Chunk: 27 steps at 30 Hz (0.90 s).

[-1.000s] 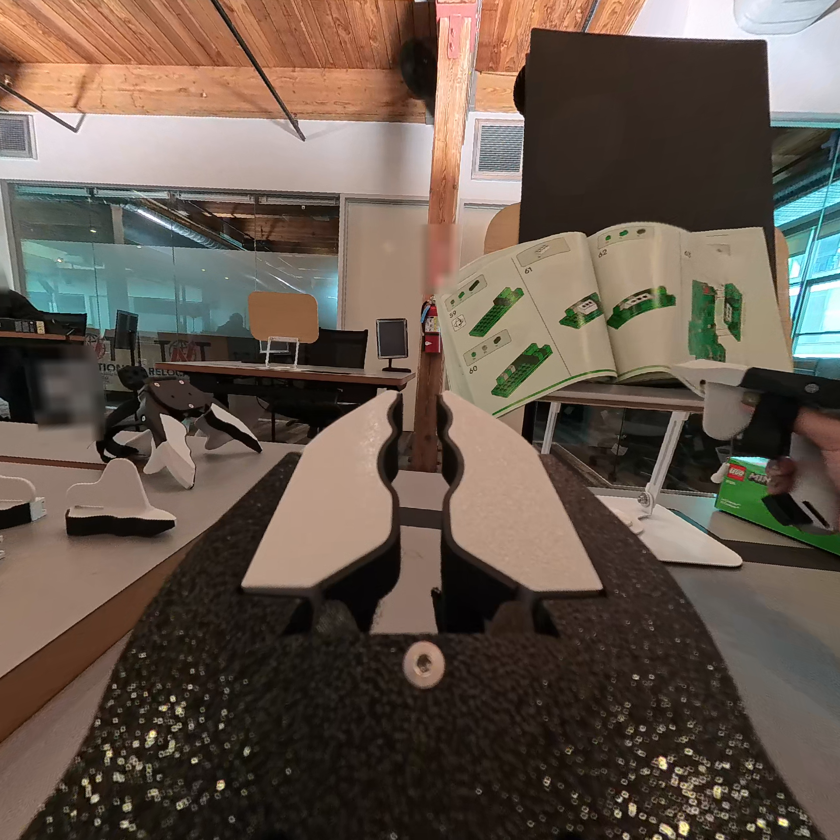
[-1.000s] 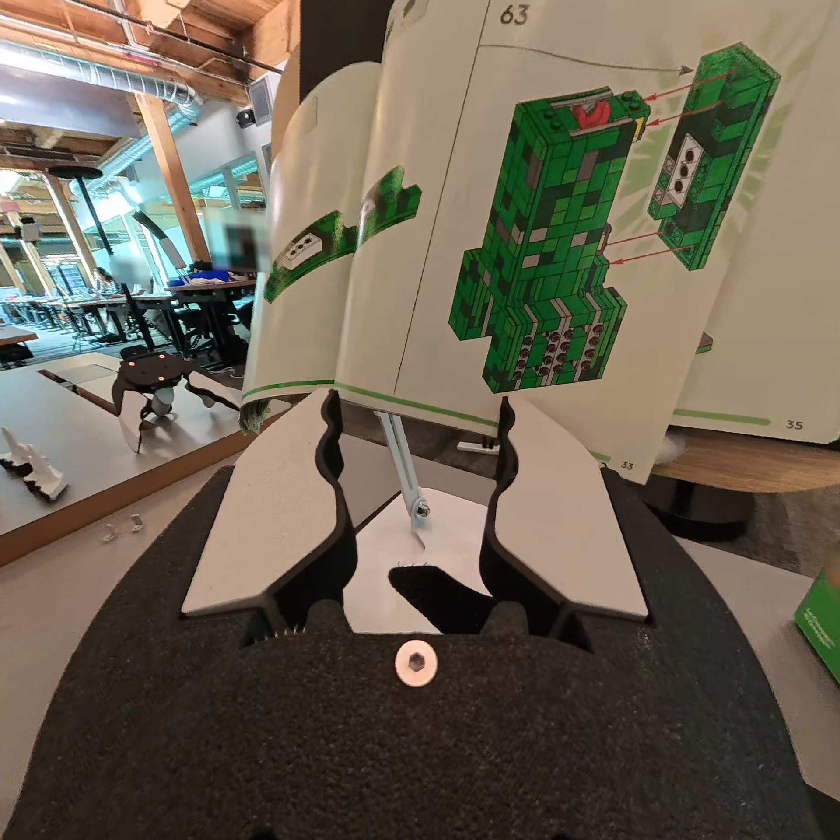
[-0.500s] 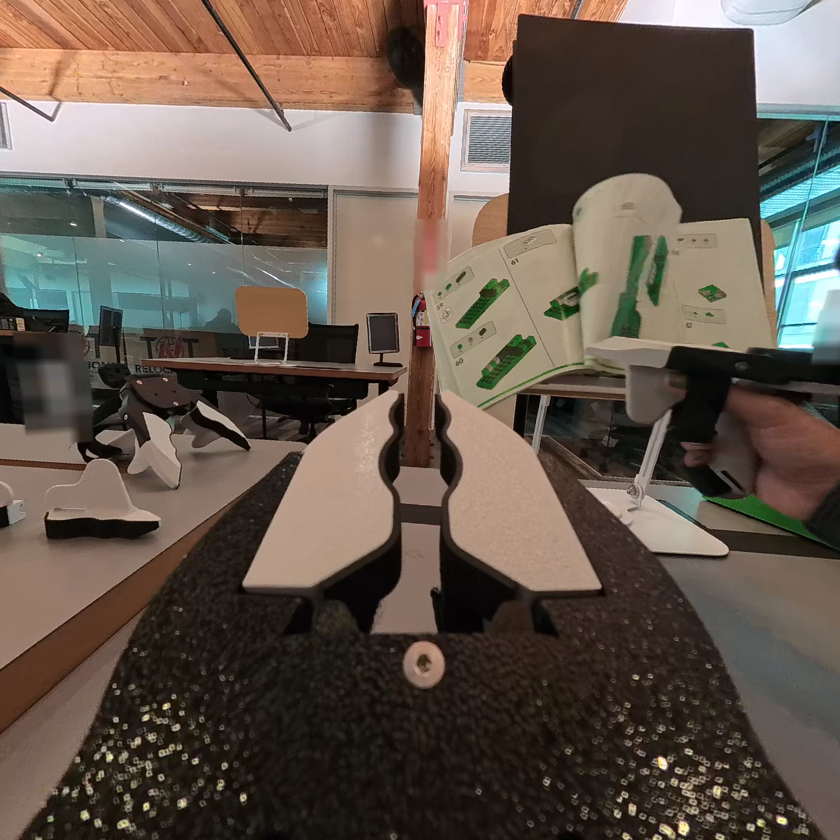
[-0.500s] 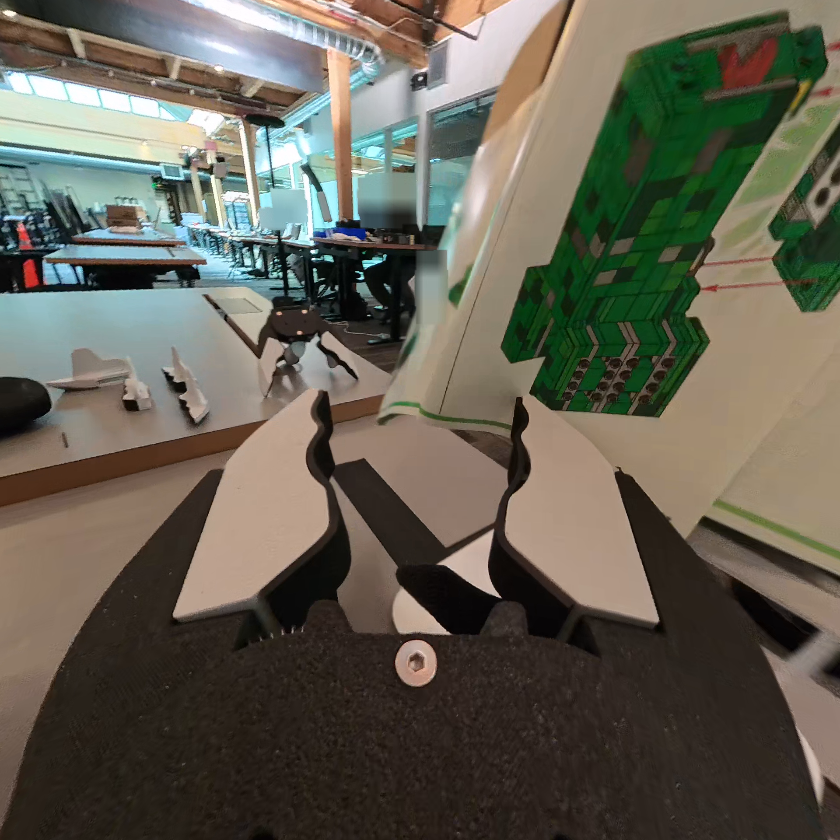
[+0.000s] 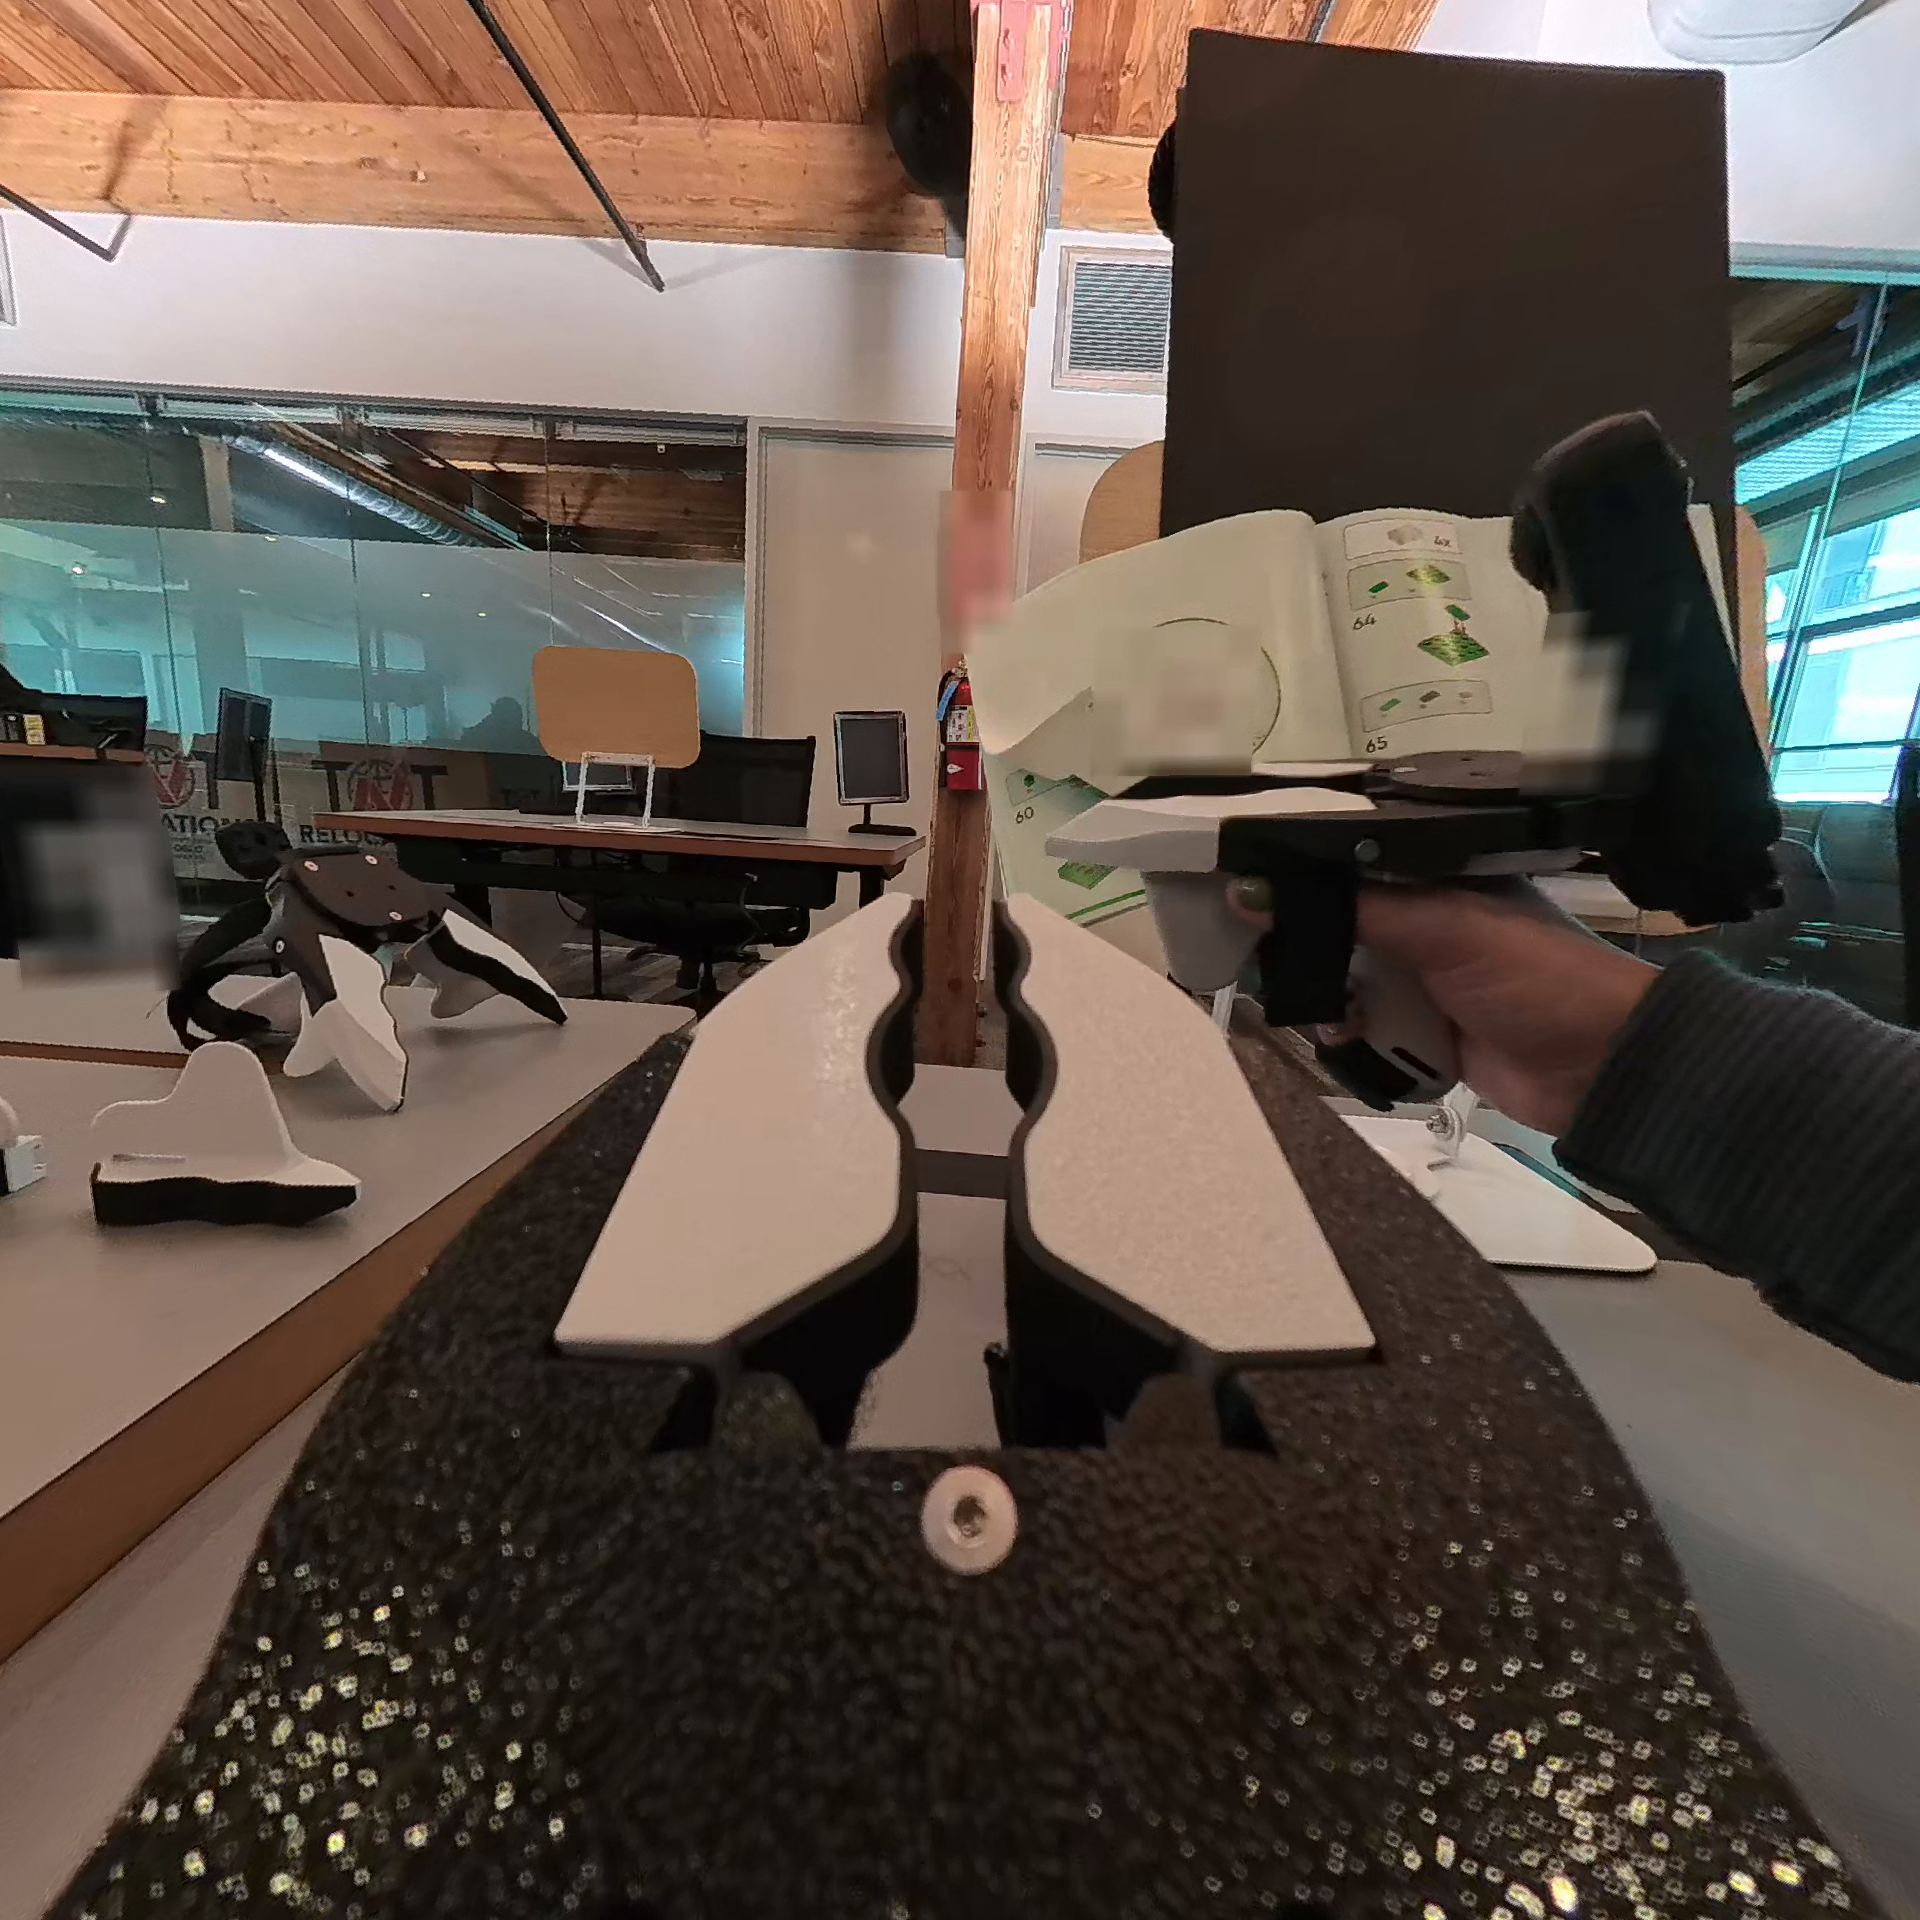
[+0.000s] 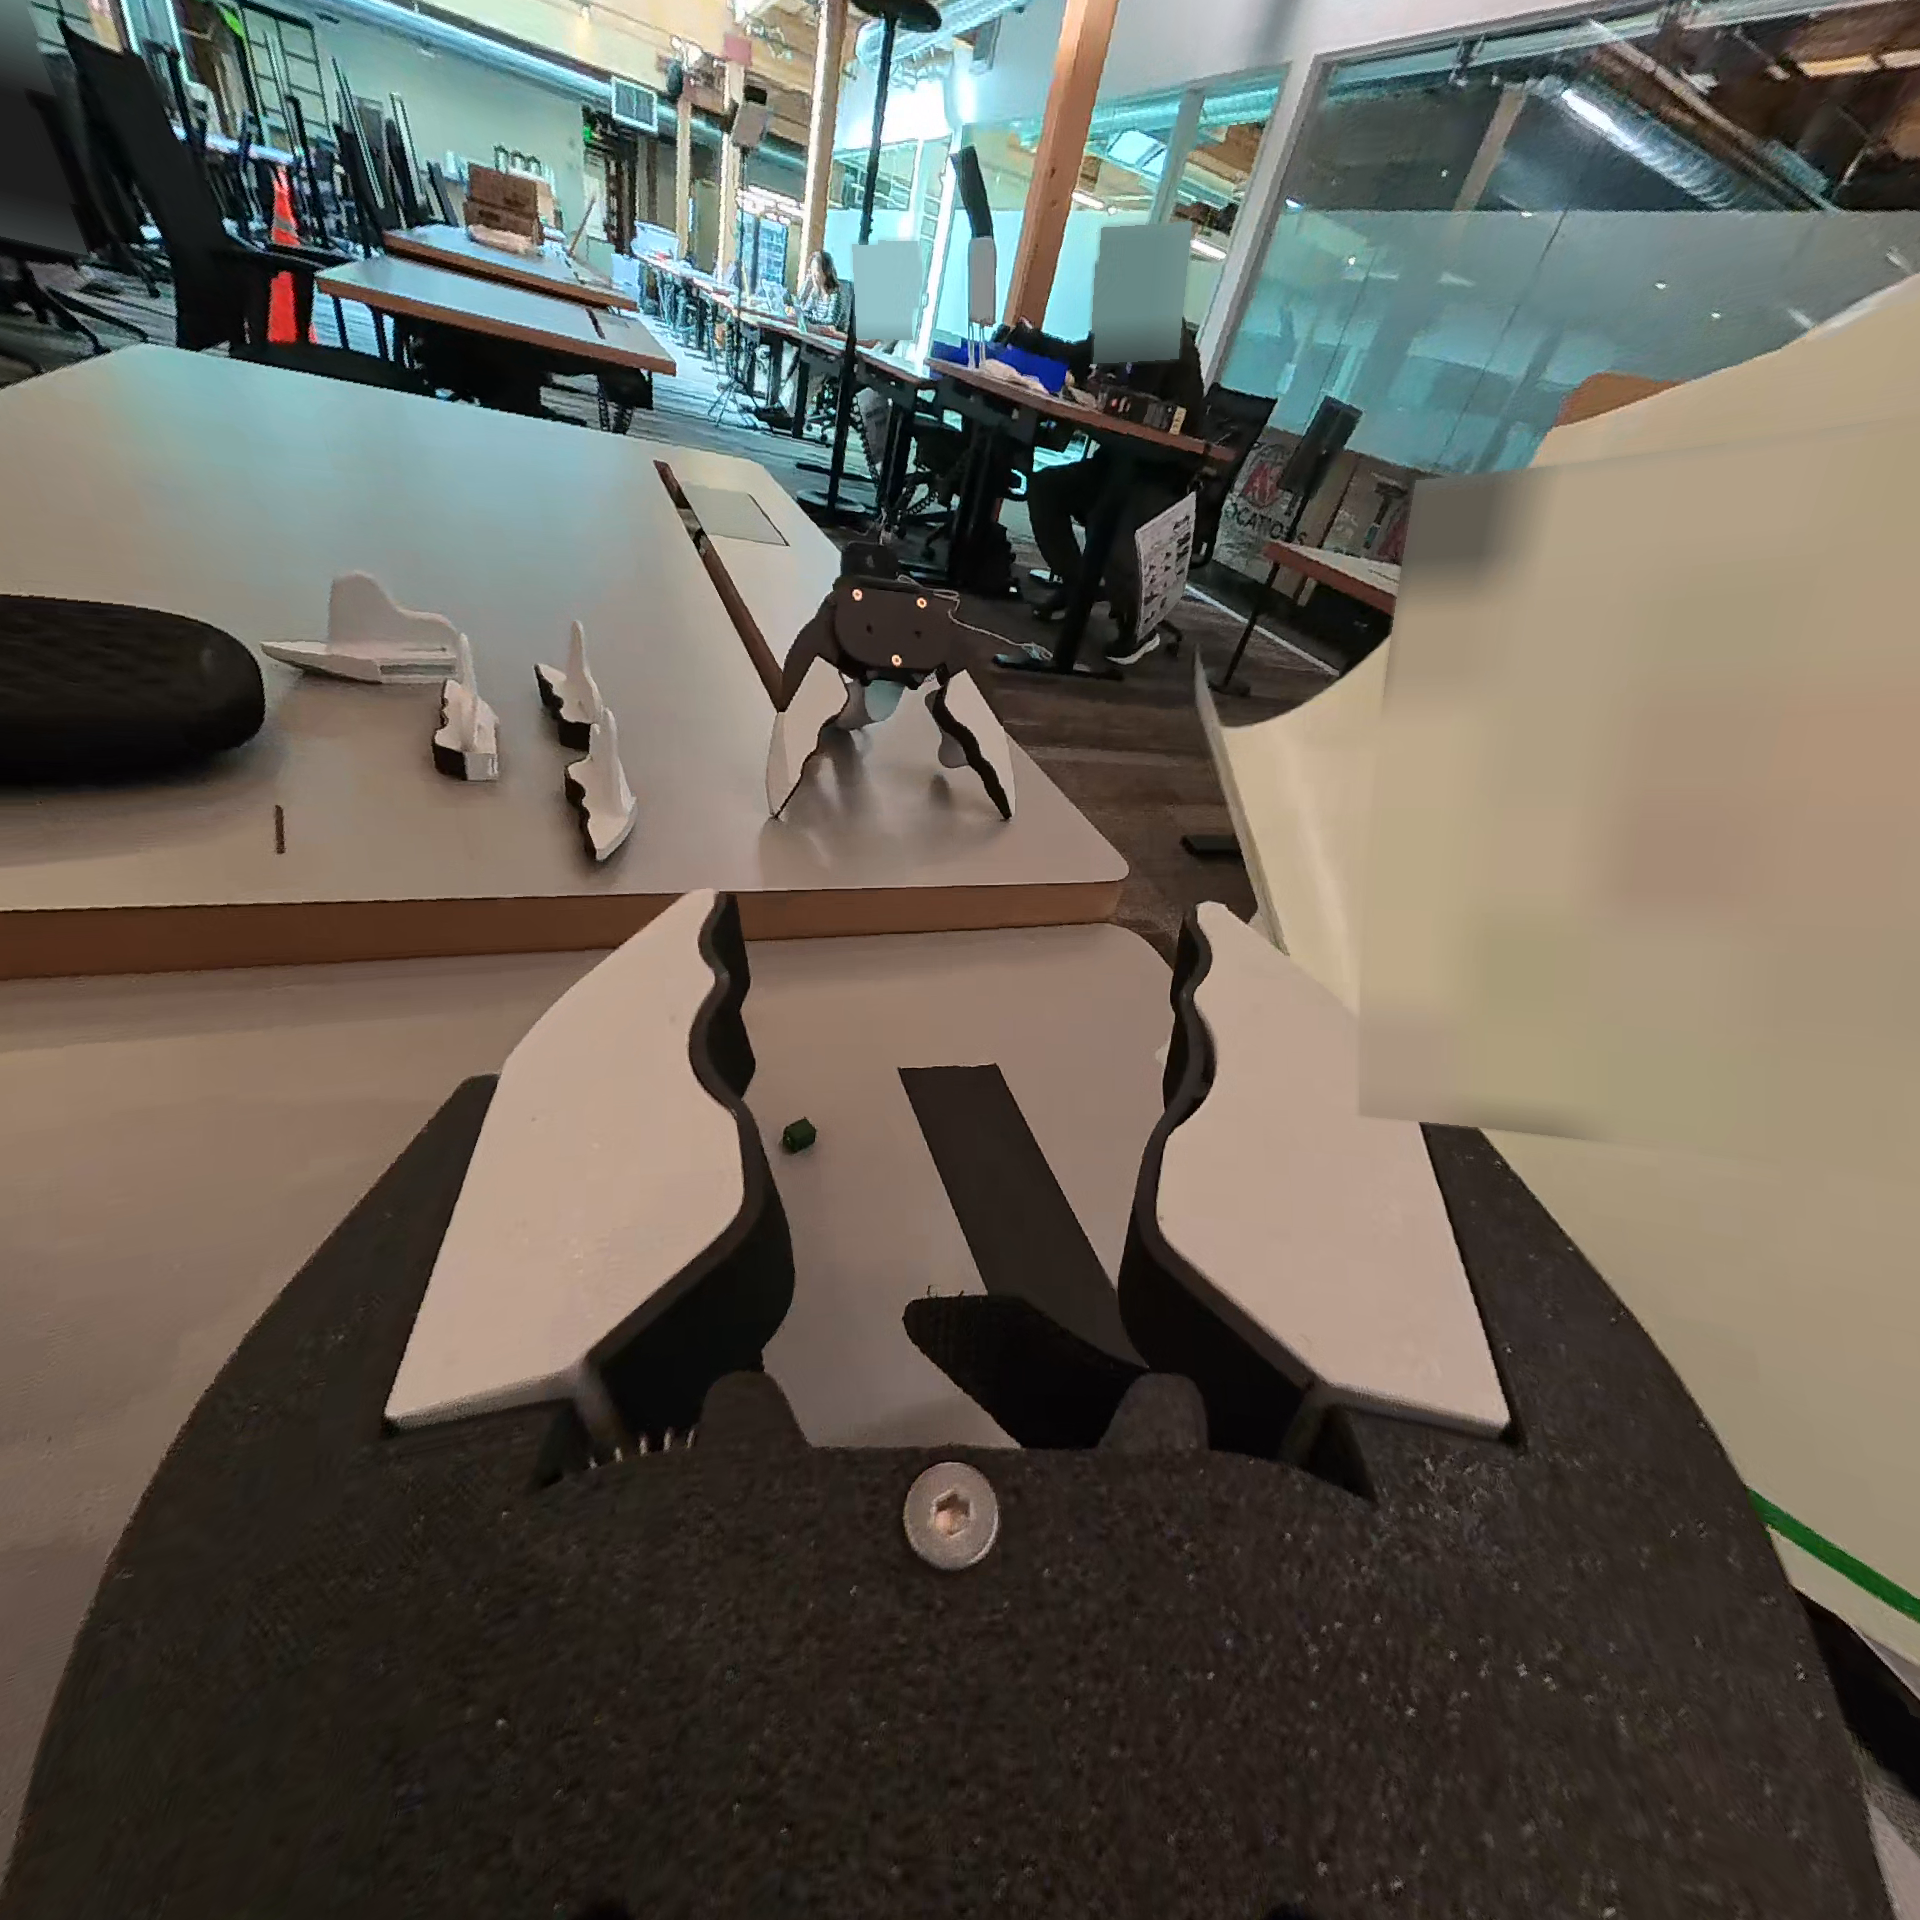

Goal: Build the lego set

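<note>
Up close, left gripper [image 5: 958, 914] nearly closed, only a narrow slit between its white fingers [image 5: 769, 1132], nothing held, hovering above the grey worktop [image 5: 1704, 1455]. Just beyond and to the right, the right gripper [image 5: 1101, 842] seen side-on, gripped by a hand [image 5: 1496, 997] in a dark ribbed sleeve [image 5: 1766, 1164], its white fingertips reaching under the curled left pages of the instruction booklet [image 5: 1382, 634]. Booklet lying open on a raised stand with a white foot [image 5: 1507, 1216], in front of a dark upright panel [image 5: 1444, 291]. Farther left, on a neighbouring worktop [image 5: 156, 1309], a spare gripper [image 5: 343, 935] propped on its fingers and loose white finger parts [image 5: 208, 1153] lying beside it. Behind, a wooden post [image 5: 987, 520], glass partitions and office desks.

From the right wrist view, right gripper [image 6: 956, 940] spread wide, nothing between its fingers [image 6: 592, 1195], with the right fingertip touching or just in front of a bent cream page of the booklet [image 6: 1621, 727]; cannot tell whether it presses on the paper. Below the gap, a small green lego piece [image 6: 797, 1135] alone on the worktop [image 6: 208, 1143], just beside a strip of black tape [image 6: 997, 1195]. Beyond, the same spare gripper [image 6: 888, 686] and finger parts [image 6: 597, 769] on the next worktop [image 6: 312, 478], a black padded object [image 6: 104, 686] at far left, seated people at distant desks.
</note>
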Each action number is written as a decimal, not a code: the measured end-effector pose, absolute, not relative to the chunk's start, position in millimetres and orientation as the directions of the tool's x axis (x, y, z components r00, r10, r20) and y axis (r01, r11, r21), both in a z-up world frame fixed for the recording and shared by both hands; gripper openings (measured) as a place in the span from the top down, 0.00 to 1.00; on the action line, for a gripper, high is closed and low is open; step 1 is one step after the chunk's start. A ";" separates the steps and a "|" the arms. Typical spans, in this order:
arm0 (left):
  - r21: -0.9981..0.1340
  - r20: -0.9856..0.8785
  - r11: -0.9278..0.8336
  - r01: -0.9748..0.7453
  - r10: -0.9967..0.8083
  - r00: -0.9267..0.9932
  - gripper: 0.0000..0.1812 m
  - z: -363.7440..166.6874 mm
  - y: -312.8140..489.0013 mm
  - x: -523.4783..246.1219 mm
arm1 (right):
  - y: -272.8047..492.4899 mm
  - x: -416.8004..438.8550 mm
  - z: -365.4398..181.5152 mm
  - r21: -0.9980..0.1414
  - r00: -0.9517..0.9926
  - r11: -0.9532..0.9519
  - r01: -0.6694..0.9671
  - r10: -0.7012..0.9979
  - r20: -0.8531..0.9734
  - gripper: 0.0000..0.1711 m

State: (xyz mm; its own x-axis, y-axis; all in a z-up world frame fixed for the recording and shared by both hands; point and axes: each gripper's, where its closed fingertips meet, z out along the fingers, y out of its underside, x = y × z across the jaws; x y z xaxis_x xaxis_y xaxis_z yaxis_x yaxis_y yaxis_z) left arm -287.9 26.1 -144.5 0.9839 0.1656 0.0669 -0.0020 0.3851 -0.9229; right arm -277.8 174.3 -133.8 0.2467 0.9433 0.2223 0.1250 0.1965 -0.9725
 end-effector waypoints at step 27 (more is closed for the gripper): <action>-0.992 0.082 -0.129 0.004 -0.602 0.794 0.64 -191.6 5.7 -220.1 | -9.5 -26.2 -147.2 -0.944 0.303 0.133 0.302 0.925 0.228 0.61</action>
State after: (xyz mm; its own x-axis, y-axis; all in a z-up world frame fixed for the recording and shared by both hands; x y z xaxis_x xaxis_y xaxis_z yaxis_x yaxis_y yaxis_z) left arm -220.1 5.7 -191.6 0.7944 -0.6019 0.0815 0.0039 -0.1292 -0.9916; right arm -26.2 -9.5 -147.2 0.3028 0.9255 0.2276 0.3024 0.1332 -0.9438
